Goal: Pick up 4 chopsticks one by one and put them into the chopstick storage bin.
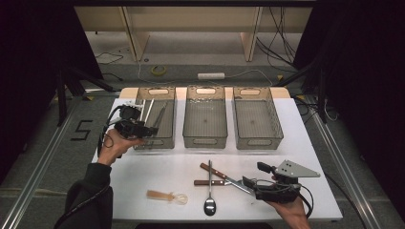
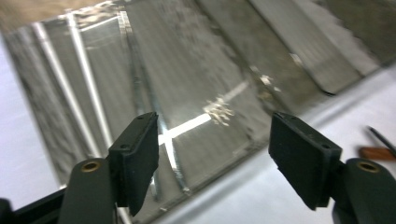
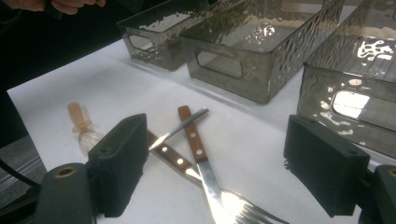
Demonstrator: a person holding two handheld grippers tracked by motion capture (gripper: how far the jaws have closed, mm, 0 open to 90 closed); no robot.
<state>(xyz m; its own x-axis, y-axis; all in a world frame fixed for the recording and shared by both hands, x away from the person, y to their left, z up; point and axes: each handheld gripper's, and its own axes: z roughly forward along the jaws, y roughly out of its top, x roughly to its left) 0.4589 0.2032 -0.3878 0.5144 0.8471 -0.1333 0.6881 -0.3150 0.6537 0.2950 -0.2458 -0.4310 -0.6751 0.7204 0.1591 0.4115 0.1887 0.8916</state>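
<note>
black numeral "5" marked on the grey floor, left of the table

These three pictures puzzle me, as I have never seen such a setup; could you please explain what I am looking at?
A person sits at a white table with a hand-held two-jaw gripper in each hand. The wide picture comes from a camera above; the other two come from cameras riding on the grippers, so black jaws rise at their bottom edge.

The left gripper hovers open and empty at the left bin, which holds a few long utensils. The middle bin and right bin look empty.

The right gripper, also open and empty, sits beside two wooden-handled pieces of cutlery crossed with a spoon. A small clear spoon with a pale handle lies further left.
</note>
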